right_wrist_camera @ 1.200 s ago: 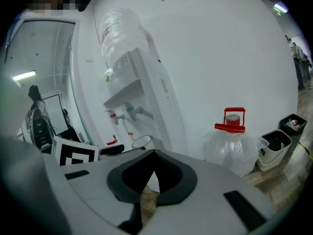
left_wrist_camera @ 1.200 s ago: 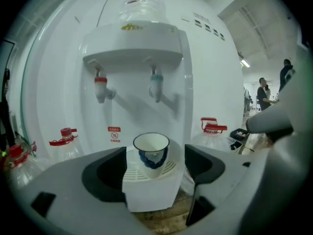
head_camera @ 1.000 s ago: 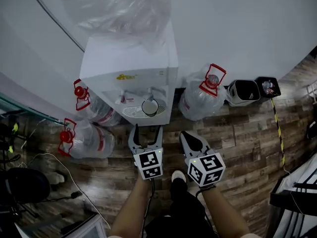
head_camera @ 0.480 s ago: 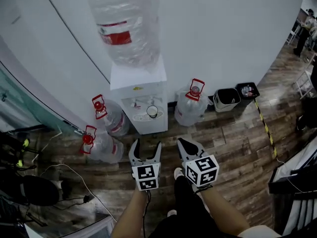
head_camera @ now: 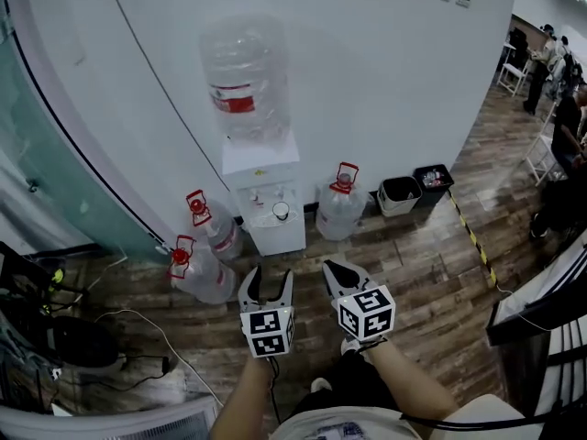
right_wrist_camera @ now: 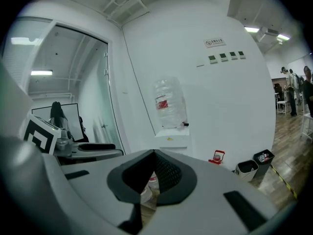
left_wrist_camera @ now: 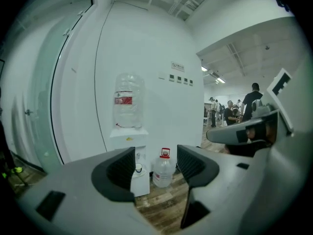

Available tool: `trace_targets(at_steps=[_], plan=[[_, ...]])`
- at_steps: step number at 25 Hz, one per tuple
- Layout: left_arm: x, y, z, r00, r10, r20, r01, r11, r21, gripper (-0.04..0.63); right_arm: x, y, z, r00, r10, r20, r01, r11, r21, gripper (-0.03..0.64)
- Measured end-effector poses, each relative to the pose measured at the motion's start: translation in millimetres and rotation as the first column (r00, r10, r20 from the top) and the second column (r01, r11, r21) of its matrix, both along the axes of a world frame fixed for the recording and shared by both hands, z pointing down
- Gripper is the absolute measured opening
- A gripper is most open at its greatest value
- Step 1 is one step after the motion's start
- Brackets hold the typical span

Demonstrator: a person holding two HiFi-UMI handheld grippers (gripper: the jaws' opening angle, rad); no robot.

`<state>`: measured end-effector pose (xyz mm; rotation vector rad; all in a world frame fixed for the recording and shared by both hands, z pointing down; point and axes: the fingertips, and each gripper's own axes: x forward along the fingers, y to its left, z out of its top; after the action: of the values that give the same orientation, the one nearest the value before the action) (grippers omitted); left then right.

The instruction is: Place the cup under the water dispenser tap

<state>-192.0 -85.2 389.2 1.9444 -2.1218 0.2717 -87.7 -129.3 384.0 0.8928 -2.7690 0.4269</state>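
A small white cup (head_camera: 281, 211) stands on the drip tray under the taps of the white water dispenser (head_camera: 266, 177), which carries a big clear bottle on top. Both grippers are held well back from it, over the wood floor. My left gripper (head_camera: 270, 276) is open and its jaws are closing, with nothing between them. Through the gap of the left gripper (left_wrist_camera: 155, 153) I see the cup (left_wrist_camera: 139, 168) far off on the dispenser (left_wrist_camera: 129, 138). My right gripper (head_camera: 334, 267) is shut and holds nothing; in its own view the right gripper (right_wrist_camera: 154, 152) has its jaws meeting at the tips.
Three water jugs with red caps lie or stand beside the dispenser: two to its left (head_camera: 209, 230) (head_camera: 197, 275), one to its right (head_camera: 340, 211). Two bins (head_camera: 399, 193) (head_camera: 431, 179) sit by the wall. Yellow-black tape (head_camera: 472, 236) crosses the floor. Cables and dark gear (head_camera: 55, 337) lie left. People stand far right.
Both grippers have drawn back and risen away from the dispenser, which now looks smaller and farther. The left jaws have narrowed. The cup stays on the tray.
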Motion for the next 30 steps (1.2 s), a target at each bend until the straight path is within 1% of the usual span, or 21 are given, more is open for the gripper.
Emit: trace_targets(at_steps=[4,6,11,14,17,20,25,30], plan=[[29.2,36.7,-24.0,0.999,0.014,-0.036,-0.014,1.000,0.000,0.250,22.3,32.0,-26.7,1.000,-0.008,0.002,0.008,1.000,0.009,0.021],[42.1,53.9,-32.1,0.999,0.017,-0.033,-0.017,1.000,0.000,0.214,33.3,49.2,-34.5,1.000,-0.018,0.007,0.018,1.000,0.009,0.021],[63.8,91.0,-49.2,1.000,-0.005,-0.007,0.005,1.000,0.013,0.163,62.8,89.5,-46.5,0.999,-0.043,0.018,0.042,0.999,0.007,0.021],[75.6,114.5,-59.5,0.999,-0.033,-0.019,0.033,0.999,0.018,0.118,85.8,105.9,-56.0,0.999,-0.041,0.029,0.041,0.999,0.011,0.021],[88.8,132.9,-67.3,0.998,-0.056,-0.023,0.056,0.998,0.014,0.093,105.9,117.8,-68.9,0.997,-0.054,0.050,0.053,0.998,0.014,0.021],[111.1,151.3,-68.7,0.998,-0.067,-0.018,0.067,0.998,0.010,0.067,129.8,133.1,-75.7,0.996,-0.068,0.057,0.066,0.997,0.025,0.021],[150.1,180.7,-66.5,0.997,-0.074,-0.034,0.074,0.997,0.011,0.041,164.9,160.8,-77.6,0.995,-0.074,0.067,0.072,0.997,0.032,0.021],[181.7,207.3,-62.3,0.997,-0.068,-0.024,0.068,0.998,0.008,0.040,191.1,186.4,-73.7,0.995,-0.078,0.064,0.076,0.996,0.034,0.021]])
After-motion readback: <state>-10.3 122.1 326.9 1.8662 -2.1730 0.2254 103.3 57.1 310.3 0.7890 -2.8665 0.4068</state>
